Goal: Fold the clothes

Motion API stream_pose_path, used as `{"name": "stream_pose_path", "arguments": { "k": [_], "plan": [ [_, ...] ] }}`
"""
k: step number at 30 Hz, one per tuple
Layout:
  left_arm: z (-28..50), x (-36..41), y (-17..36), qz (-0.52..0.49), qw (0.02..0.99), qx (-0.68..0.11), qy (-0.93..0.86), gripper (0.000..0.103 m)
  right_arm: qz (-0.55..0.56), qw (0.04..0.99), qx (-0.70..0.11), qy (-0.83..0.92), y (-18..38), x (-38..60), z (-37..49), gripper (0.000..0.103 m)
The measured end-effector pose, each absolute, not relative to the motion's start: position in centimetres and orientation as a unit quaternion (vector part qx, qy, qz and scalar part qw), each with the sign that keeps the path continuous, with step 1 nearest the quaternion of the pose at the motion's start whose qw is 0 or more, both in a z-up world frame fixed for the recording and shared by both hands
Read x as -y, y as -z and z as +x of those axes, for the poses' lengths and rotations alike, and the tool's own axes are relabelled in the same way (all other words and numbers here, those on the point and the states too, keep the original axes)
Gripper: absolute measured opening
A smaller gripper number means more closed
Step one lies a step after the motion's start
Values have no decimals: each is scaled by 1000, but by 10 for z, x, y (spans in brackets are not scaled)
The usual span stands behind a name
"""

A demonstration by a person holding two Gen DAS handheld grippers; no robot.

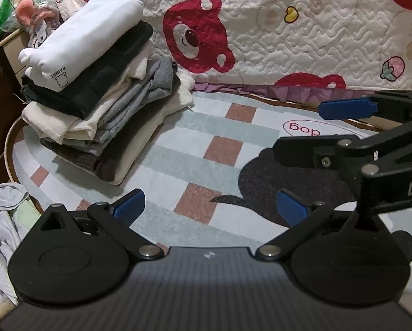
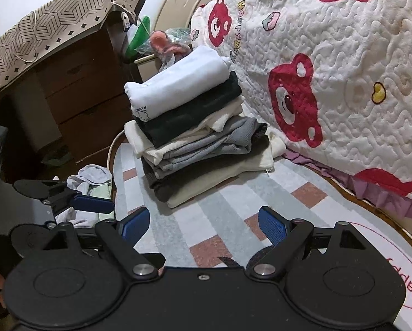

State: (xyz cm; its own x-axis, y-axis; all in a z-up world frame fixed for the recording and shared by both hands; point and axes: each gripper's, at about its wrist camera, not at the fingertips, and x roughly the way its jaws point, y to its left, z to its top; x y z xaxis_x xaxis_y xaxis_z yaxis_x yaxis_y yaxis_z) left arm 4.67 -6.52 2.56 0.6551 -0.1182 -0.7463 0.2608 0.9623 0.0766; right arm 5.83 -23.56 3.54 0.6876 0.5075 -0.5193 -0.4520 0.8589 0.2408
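Note:
A stack of folded clothes (image 1: 95, 96) stands on the checked rug (image 1: 184, 149) at the left, with a white "RABBIT" garment (image 1: 79, 35) on top, then black, cream, grey and brown layers. The stack also shows in the right wrist view (image 2: 195, 138). My left gripper (image 1: 210, 207) is open and empty, low over the rug. My right gripper (image 2: 203, 226) is open and empty. It also shows in the left wrist view (image 1: 324, 127) at the right, open. Unfolded grey and green clothes (image 1: 4, 220) lie heaped off the rug's left edge, also in the right wrist view (image 2: 93, 184).
A bed with a white quilt printed with red bears (image 1: 288, 27) borders the rug at the back and right. A brown drawer chest (image 2: 76, 88) with a patterned cloth (image 2: 48, 27) stands at the left. A pink toy (image 2: 164, 44) and bags sit behind the stack.

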Motion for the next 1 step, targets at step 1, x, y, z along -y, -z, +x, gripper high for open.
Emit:
{"name": "stream_pose_path", "arguments": {
  "k": [1],
  "plan": [
    [47,66,-25,91,905,-402,105,103,46,917,-296,-262,-35,236,58,89]
  ]
}}
